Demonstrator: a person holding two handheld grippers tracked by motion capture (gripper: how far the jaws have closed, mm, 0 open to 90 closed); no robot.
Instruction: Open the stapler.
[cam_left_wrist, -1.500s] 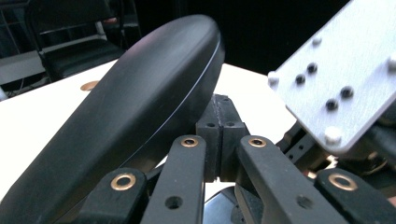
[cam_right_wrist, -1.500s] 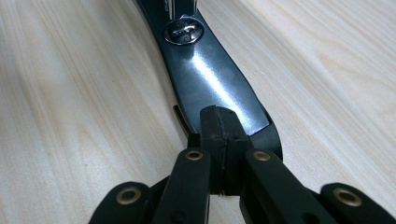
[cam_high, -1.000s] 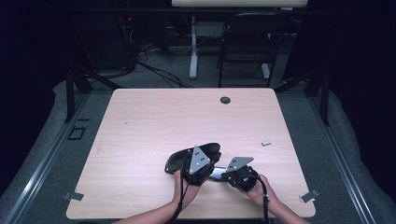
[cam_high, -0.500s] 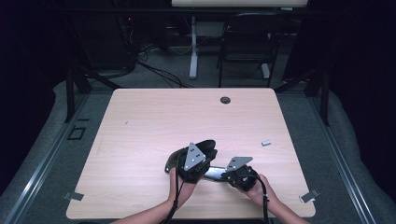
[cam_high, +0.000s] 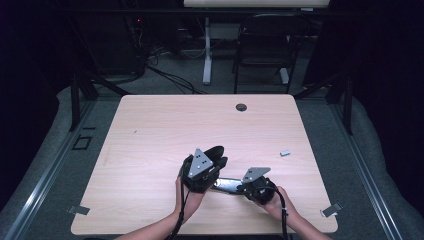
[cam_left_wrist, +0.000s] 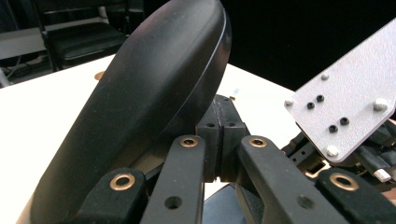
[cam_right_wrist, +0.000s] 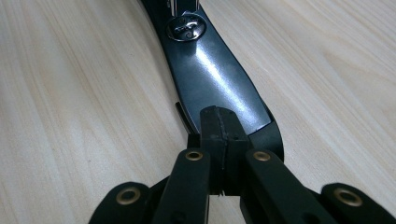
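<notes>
A black stapler lies near the table's front edge. Its glossy base rests flat on the wood, and a round metal plate shows near its far end in the right gripper view. Its rounded top arm is tilted up off the base. My left gripper is shut, pads together, with the raised arm lying against its left jaw. My right gripper is shut too, its pads at the near end of the base. Whether either pinches an edge is hidden.
The light wooden table has a round cable hole at the far middle. A small grey piece lies to the right. Tape tabs mark the front corners. A black chair stands beyond the table.
My left gripper has shifted left and a little upward, and the stapler's top arm has gone with it. The right gripper and the base have stayed put.
</notes>
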